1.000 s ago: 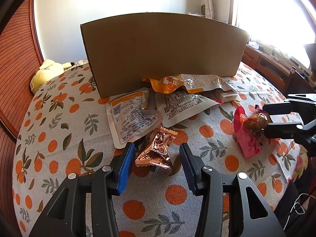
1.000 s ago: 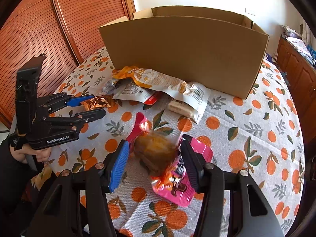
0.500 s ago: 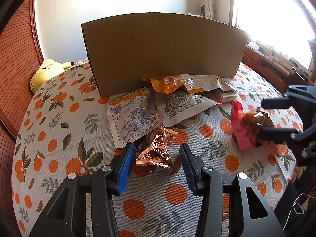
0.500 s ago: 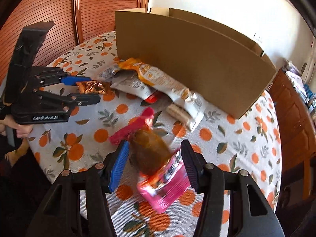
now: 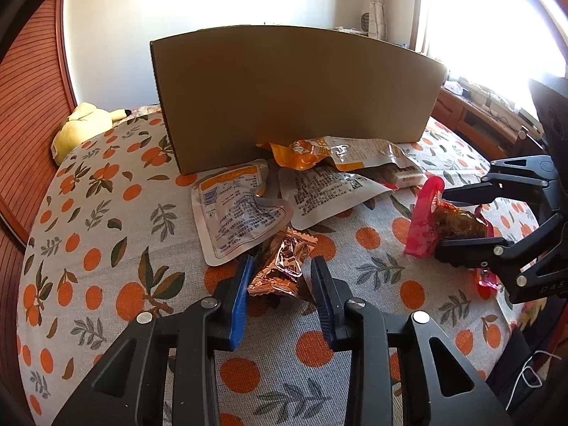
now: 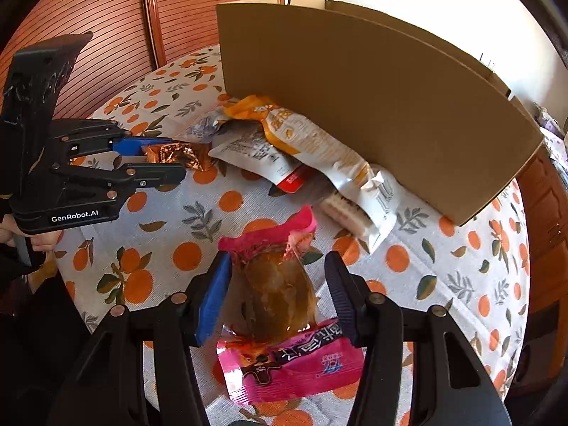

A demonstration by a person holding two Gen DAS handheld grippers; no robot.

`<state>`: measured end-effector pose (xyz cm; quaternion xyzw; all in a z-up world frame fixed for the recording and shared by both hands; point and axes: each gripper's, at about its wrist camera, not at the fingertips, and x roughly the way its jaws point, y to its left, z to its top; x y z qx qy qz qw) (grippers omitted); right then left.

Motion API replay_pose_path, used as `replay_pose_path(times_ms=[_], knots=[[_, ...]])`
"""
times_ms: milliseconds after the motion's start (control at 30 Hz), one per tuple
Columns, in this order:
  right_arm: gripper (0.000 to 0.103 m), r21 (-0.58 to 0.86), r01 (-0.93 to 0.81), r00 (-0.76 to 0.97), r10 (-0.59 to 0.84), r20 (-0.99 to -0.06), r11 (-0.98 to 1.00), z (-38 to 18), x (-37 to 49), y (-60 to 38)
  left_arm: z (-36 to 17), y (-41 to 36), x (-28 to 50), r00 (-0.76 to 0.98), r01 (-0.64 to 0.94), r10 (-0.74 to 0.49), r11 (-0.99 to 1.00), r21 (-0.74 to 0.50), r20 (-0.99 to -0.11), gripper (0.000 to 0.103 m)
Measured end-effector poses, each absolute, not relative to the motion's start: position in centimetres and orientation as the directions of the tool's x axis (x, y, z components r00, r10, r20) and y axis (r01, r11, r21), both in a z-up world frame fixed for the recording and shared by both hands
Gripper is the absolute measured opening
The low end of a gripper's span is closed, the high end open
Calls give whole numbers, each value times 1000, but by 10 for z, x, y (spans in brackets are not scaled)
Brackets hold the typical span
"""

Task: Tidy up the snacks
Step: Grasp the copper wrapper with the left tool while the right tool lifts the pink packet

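Observation:
My left gripper (image 5: 282, 277) stands with its jaws on either side of a copper foil snack packet (image 5: 280, 269) on the table, apart from it; it also shows in the right wrist view (image 6: 167, 158). My right gripper (image 6: 278, 284) is shut on a pink snack packet (image 6: 280, 319) with a brown clear window, held above the table; the packet also shows in the left wrist view (image 5: 443, 223). A large cardboard box (image 5: 294, 96) stands upright behind the snacks (image 6: 372, 106).
Several flat snack pouches lie against the box: a white one (image 5: 234, 213), another white one (image 5: 326, 191) and an orange one (image 5: 319, 151). A yellow plush toy (image 5: 85, 124) sits far left. The orange-print tablecloth (image 5: 106, 248) covers the round table.
My right gripper has lifted the pink packet off the table and tilted it toward the box. My left gripper has stayed around the copper packet.

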<state>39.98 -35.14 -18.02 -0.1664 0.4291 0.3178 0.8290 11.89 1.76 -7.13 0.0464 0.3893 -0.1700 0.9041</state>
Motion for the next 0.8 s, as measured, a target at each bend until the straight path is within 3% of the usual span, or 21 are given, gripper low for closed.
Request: replay_pose_path(times_ms=[400, 800], knots=[[55, 39, -627, 447, 400, -800, 778, -190, 398, -363, -70, 19, 117, 641, 345, -291, 936, -72, -711, 23], [54, 51, -576, 498, 399, -770, 816, -185, 391, -380, -59, 20, 95, 658, 352, -304, 933, -76, -689, 22]])
